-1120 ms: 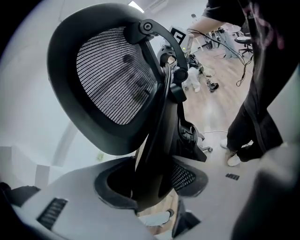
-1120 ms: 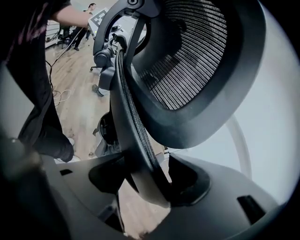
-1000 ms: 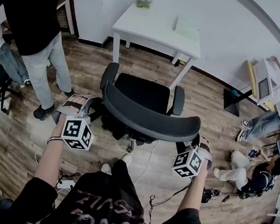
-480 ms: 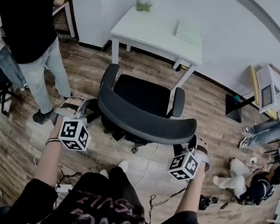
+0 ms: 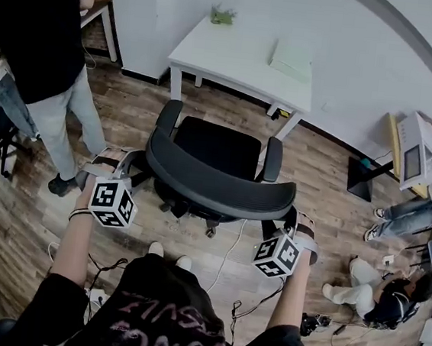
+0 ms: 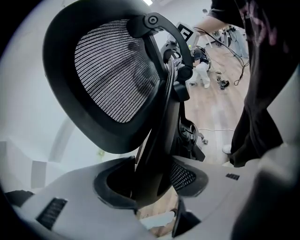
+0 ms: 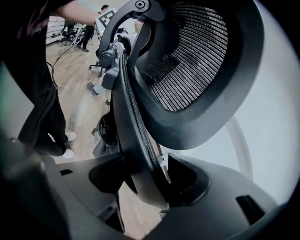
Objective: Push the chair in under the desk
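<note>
A black office chair [image 5: 217, 147] stands on the wood floor, its seat facing the white desk [image 5: 236, 51] just beyond it. My left gripper [image 5: 135, 164] is shut on the left end of the curved backrest [image 5: 215, 185], and my right gripper [image 5: 289, 219] is shut on its right end. In the left gripper view the backrest's frame [image 6: 151, 154] sits between the jaws of the left gripper [image 6: 151, 182], with the mesh headrest [image 6: 112, 75] above. In the right gripper view the backrest's edge [image 7: 136, 140] runs down between the jaws of the right gripper [image 7: 146, 180].
A person [image 5: 43, 27] stands at the left, close to the chair. A small plant [image 5: 223, 14] and a flat pad [image 5: 292, 58] lie on the desk. A white cable [image 5: 226, 255] trails on the floor. People [image 5: 376, 289] sit at the right beside a device [image 5: 417, 147].
The chair has rolled forward, closer to the desk, with both grippers still shut on its backrest. My feet have stepped forward behind it.
</note>
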`<state>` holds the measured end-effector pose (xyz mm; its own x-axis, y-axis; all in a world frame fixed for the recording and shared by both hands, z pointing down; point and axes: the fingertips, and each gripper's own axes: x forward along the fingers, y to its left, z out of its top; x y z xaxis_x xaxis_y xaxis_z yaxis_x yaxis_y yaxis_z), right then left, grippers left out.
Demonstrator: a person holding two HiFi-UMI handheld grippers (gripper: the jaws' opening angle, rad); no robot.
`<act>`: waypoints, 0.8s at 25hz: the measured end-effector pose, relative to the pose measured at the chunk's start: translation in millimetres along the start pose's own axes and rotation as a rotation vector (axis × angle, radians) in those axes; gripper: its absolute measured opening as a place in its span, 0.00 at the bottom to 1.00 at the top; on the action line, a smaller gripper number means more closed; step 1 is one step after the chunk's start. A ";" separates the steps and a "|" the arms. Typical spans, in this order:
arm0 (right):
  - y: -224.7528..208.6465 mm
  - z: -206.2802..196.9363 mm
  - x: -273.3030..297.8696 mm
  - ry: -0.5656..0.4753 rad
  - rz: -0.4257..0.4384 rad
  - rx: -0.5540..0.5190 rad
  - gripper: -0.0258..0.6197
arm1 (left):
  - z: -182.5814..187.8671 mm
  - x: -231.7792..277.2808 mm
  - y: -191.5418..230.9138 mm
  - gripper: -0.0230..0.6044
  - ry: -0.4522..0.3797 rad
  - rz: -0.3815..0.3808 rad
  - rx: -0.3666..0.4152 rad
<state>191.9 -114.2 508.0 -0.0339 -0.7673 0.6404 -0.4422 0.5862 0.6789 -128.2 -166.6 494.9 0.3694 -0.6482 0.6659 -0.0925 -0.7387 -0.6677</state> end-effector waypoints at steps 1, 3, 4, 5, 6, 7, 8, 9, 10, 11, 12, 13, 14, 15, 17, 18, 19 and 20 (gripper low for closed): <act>-3.7 2.2 4.4 -0.003 -0.001 -0.002 0.45 | -1.4 3.5 4.8 0.40 0.001 0.001 -0.002; -10.6 5.0 12.8 -0.007 -0.005 -0.004 0.45 | -3.0 10.6 13.1 0.40 0.001 0.002 -0.006; -13.9 5.7 17.0 -0.007 -0.007 -0.005 0.45 | -3.4 14.5 16.7 0.40 -0.001 0.003 -0.007; -17.4 6.2 21.7 -0.007 -0.009 -0.005 0.45 | -3.8 18.6 20.5 0.40 -0.006 0.005 -0.008; -21.0 7.3 26.7 -0.005 -0.011 -0.004 0.45 | -4.7 22.9 24.7 0.40 -0.011 0.008 -0.008; -24.8 8.9 31.9 -0.004 -0.011 -0.004 0.45 | -6.1 27.1 29.4 0.40 -0.016 0.011 -0.008; -28.5 10.6 37.1 -0.003 -0.011 -0.002 0.45 | -7.4 31.3 34.5 0.40 -0.017 0.012 -0.005; -32.2 12.0 42.0 -0.003 -0.010 -0.001 0.45 | -8.5 35.6 39.5 0.40 -0.018 0.012 -0.001; -35.3 12.9 46.3 -0.003 -0.010 0.001 0.45 | -9.1 40.0 43.8 0.40 -0.018 0.010 0.001; -38.0 13.3 50.2 -0.003 -0.010 0.002 0.45 | -9.5 44.4 47.4 0.40 -0.020 0.007 0.002; -40.7 13.8 54.2 -0.004 -0.010 0.003 0.45 | -10.0 49.0 51.0 0.40 -0.022 0.004 0.002; -43.9 14.8 58.5 -0.004 -0.012 0.004 0.45 | -10.7 53.5 55.3 0.40 -0.023 0.002 0.002; -47.8 16.2 63.3 -0.005 -0.014 0.005 0.45 | -11.6 58.1 60.4 0.40 -0.023 0.000 0.002; -52.0 17.8 68.3 -0.005 -0.018 0.006 0.45 | -12.4 62.7 65.9 0.40 -0.024 0.000 0.003; -61.0 20.2 78.2 0.001 -0.022 0.007 0.45 | -13.5 71.8 76.5 0.40 -0.028 0.001 0.005; -65.5 21.2 83.1 0.003 -0.023 0.007 0.45 | -13.9 76.2 81.3 0.40 -0.030 0.002 0.005; -69.8 22.0 88.2 0.005 -0.024 0.007 0.45 | -14.3 80.6 85.9 0.40 -0.031 0.003 0.006; -73.9 22.4 93.2 0.007 -0.025 0.007 0.45 | -14.3 85.0 90.4 0.40 -0.033 0.005 0.007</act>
<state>201.3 -234.9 509.5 -0.0161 -0.7800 0.6256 -0.4490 0.5647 0.6925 -118.4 -291.1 495.9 0.3993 -0.6454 0.6512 -0.0881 -0.7340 -0.6734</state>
